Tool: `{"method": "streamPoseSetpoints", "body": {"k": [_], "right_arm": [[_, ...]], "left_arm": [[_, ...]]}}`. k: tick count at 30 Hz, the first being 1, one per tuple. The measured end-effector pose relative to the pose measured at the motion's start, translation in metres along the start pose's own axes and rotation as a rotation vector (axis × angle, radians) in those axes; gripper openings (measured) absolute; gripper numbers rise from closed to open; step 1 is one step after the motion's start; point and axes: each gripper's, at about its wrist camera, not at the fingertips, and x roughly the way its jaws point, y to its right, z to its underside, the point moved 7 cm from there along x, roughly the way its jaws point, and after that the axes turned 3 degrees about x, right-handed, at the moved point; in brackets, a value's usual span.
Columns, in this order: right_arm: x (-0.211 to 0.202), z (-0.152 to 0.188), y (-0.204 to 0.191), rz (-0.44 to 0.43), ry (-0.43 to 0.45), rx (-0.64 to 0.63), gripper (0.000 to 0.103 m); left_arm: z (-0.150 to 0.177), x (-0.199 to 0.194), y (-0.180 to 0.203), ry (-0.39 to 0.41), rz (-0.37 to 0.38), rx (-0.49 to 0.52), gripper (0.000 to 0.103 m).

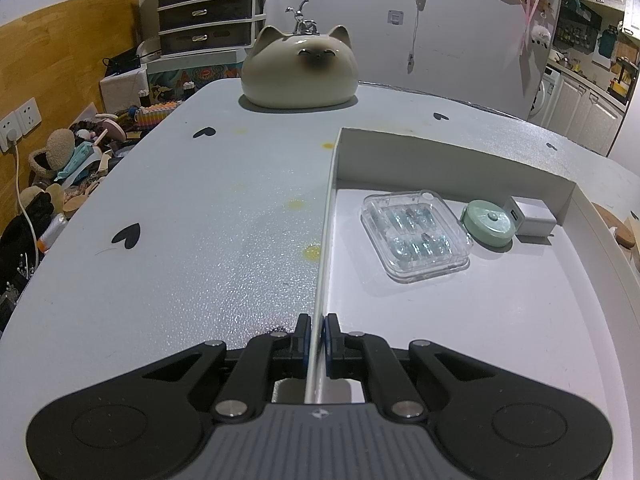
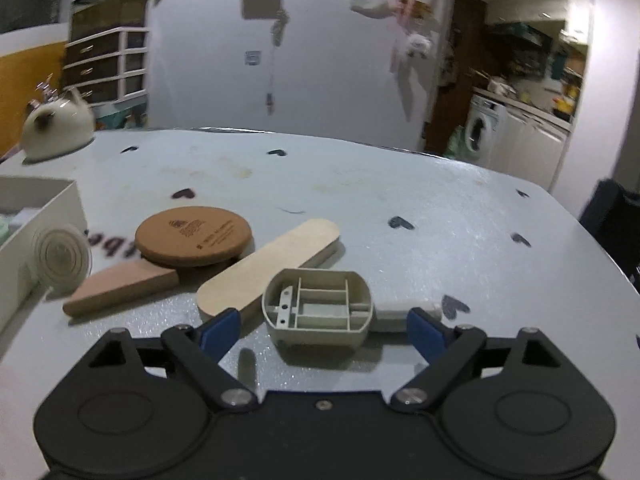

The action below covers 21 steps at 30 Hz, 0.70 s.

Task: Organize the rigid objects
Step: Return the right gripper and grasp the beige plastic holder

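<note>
My left gripper [image 1: 318,336] is shut on the left wall of a white box [image 1: 326,216]. Inside the box lie a clear plastic case [image 1: 416,236], a mint round disc [image 1: 488,224] and a white charger block [image 1: 530,216]. My right gripper [image 2: 322,326] is open, its blue pads either side of a grey ribbed plastic housing [image 2: 320,308] on the table. Beyond it lie a pale wooden oblong [image 2: 268,266], a round cork coaster [image 2: 194,236], a brown wedge block [image 2: 120,288] and a clear round lid [image 2: 62,258] leaning on the box corner [image 2: 40,216].
A ceramic cat-shaped pot [image 1: 300,68] stands at the far side of the grey heart-print table [image 1: 180,220]. Clutter fills the floor to the left [image 1: 72,168]. A drawer unit [image 1: 208,8] stands behind. A white bar [image 2: 404,312] lies right of the housing.
</note>
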Motion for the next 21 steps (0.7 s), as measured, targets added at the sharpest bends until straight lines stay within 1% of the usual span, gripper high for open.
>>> {"method": "streamPoseSetpoints", "body": {"k": [3, 7, 10, 15, 19, 21], "right_arm": [[0.005, -0.004, -0.005, -0.03, 0.007, -0.041, 0.089], [0.013, -0.009, -0.004, -0.014, 0.003, -0.07, 0.08], [0.014, -0.011, -0.001, -0.023, 0.004, -0.059, 0.077], [0.01, -0.013, 0.001, -0.041, 0.009, -0.038, 0.066], [0.007, -0.01, -0.005, -0.006, 0.0, -0.066, 0.065], [0.006, -0.01, -0.006, -0.002, -0.001, -0.062, 0.065]], "left_arm": [[0.0, 0.0, 0.0, 0.0, 0.0, -0.002, 0.006], [0.0, 0.0, -0.001, 0.001, -0.001, -0.001, 0.006], [0.0, 0.0, 0.0, 0.001, -0.002, 0.0, 0.006], [0.0, 0.0, 0.0, 0.001, -0.001, -0.001, 0.006], [0.0, 0.0, -0.001, 0.001, -0.002, 0.0, 0.006], [0.0, 0.0, 0.0, 0.001, -0.001, 0.0, 0.006]]}}
